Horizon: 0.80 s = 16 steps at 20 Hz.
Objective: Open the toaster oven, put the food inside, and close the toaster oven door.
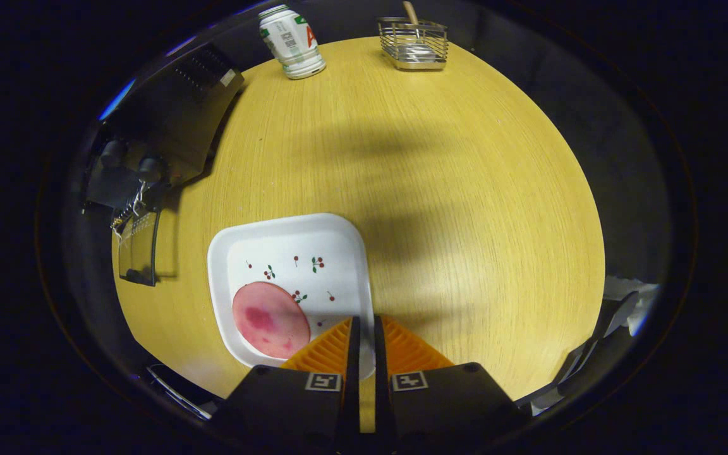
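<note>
Fingers nearly together over the plate's near corner, with the oven door already down.

The gripper point(364, 332) sits nearest, its fingers drawn almost together with only a thin gap and nothing pinched between them; the tips hover at the near right edge of the white plate point(339, 243); the pink slice of food point(270, 319) lies on that plate's near left part, just left of the fingers; the toaster oven point(168, 120) stands beyond the plate and well to its left, its glass door point(138, 246) seemingly folded down onto the wooden table point(465, 189). The risk, as I judge it: the flat, thin slice gives so narrow a jaw little to bite, so it may slide or fold; a push on the rim could skid the plate; a can point(291, 41) and a wire basket point(413, 43) stand far beyond the plate, out of harm's way.
</note>
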Each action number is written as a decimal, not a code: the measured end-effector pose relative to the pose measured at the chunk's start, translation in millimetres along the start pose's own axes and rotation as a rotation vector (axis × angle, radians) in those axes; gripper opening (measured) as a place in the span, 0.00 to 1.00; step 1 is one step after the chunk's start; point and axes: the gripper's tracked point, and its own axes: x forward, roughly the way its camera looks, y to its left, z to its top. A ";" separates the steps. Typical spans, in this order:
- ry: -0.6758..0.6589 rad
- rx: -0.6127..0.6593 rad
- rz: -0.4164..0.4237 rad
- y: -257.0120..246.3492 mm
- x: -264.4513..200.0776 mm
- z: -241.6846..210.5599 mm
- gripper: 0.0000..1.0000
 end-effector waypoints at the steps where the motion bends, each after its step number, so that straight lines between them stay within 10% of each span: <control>1: -0.006 0.000 0.019 0.2 -3.3 -1.5 0.09; 6: -0.037 -0.046 0.069 2.2 -3.7 -3.0 0.05; 16: -0.023 0.279 0.264 48.9 -9.2 -37.8 0.05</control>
